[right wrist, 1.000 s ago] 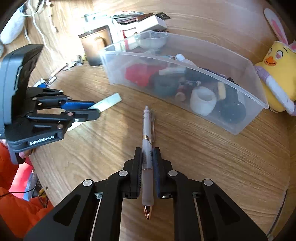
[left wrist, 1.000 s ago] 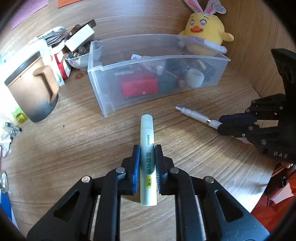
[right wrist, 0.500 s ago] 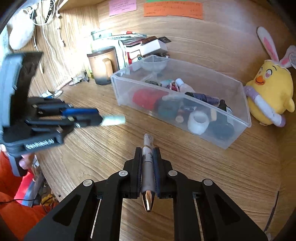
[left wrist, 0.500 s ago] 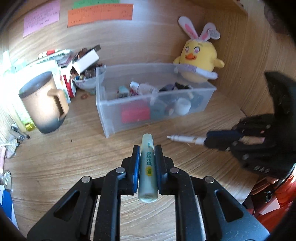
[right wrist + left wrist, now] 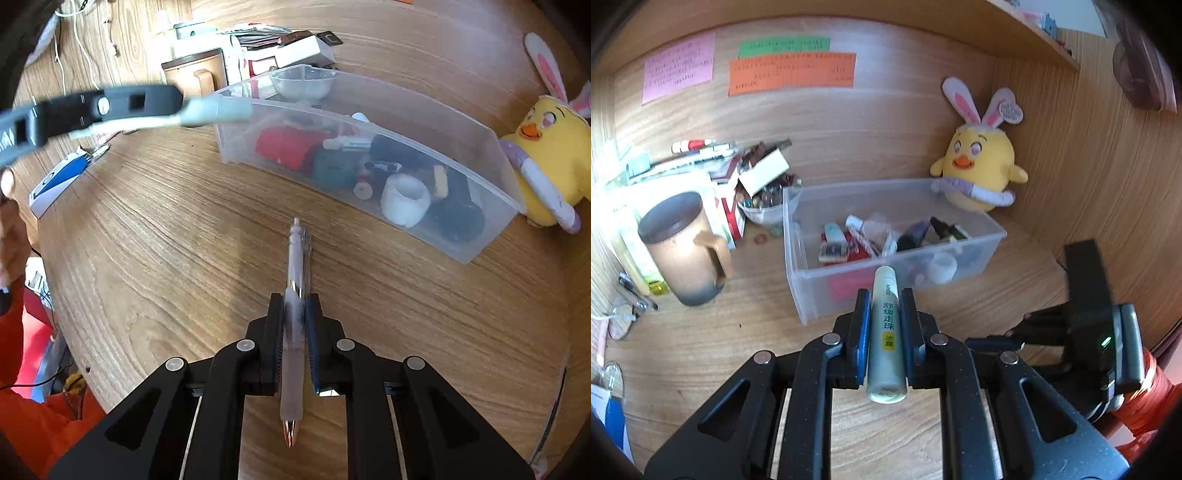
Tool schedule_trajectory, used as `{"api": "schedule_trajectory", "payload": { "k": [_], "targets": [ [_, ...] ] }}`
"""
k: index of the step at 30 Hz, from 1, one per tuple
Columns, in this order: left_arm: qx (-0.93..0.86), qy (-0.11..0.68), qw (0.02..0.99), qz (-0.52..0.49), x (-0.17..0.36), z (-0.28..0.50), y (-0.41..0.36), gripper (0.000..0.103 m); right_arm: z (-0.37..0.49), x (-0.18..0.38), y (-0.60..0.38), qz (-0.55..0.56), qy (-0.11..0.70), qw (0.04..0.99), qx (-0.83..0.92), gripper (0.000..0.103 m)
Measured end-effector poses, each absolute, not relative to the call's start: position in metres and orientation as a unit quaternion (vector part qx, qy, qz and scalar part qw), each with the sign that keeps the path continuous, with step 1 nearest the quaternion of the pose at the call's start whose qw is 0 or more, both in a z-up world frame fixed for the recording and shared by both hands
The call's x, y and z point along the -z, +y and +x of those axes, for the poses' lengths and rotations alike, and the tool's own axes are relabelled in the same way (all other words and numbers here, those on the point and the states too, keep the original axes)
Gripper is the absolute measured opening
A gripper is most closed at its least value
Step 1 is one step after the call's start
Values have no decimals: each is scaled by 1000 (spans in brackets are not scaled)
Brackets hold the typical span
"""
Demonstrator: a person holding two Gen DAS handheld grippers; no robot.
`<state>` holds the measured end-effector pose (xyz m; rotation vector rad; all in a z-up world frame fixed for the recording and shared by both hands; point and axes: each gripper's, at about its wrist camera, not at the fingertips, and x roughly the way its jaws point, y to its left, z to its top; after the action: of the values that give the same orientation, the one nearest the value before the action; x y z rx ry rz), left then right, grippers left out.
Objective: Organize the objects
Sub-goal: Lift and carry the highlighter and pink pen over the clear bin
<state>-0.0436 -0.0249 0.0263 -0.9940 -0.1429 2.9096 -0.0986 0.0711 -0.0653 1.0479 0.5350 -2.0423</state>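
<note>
Left gripper (image 5: 884, 325): jaws clamped on the pale green roll-on tube (image 5: 885, 332), gripped around mid-body. Tube's long axis runs straight ahead along my fingers, cap end forward, base end toward the camera.

Right gripper (image 5: 295, 325): jaws clamped on the clear pen (image 5: 295, 306). Pen also lies along the finger line, copper tip back toward the camera, clicker end pointing ahead.

Both items are held off the wooden desk (image 5: 166, 240).

Target, as I judge it: the clear plastic bin (image 5: 993, 236), already holding a red box, a white tape roll and assorted small items. From the left tool the bin sits directly ahead and below, its near wall just past the tube's cap. From the right tool the bin lies ahead and to the right, near but clearly apart from the pen's front end; in that view the tube's cap (image 5: 218, 110) is over the bin's near-left corner.

Judgement: left hand is the nearer one. The bin's long axis runs across the left tool's heading, so the tube points crosswise into it. Next move probably calls for carrying the tube forward over the rim before releasing.

Yellow chick plush (image 5: 977, 166) sits behind the bin's far right end; brown mug (image 5: 683, 251) ahead-left.
</note>
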Motion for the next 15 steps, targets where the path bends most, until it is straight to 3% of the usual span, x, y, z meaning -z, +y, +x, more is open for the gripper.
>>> {"api": "schedule_trajectory", "payload": {
  "k": [15],
  "targets": [
    [-945, -73, 12, -318, -41, -100, -47, 15, -104, 49, 70, 382, 175, 392, 819, 10]
  ]
}}
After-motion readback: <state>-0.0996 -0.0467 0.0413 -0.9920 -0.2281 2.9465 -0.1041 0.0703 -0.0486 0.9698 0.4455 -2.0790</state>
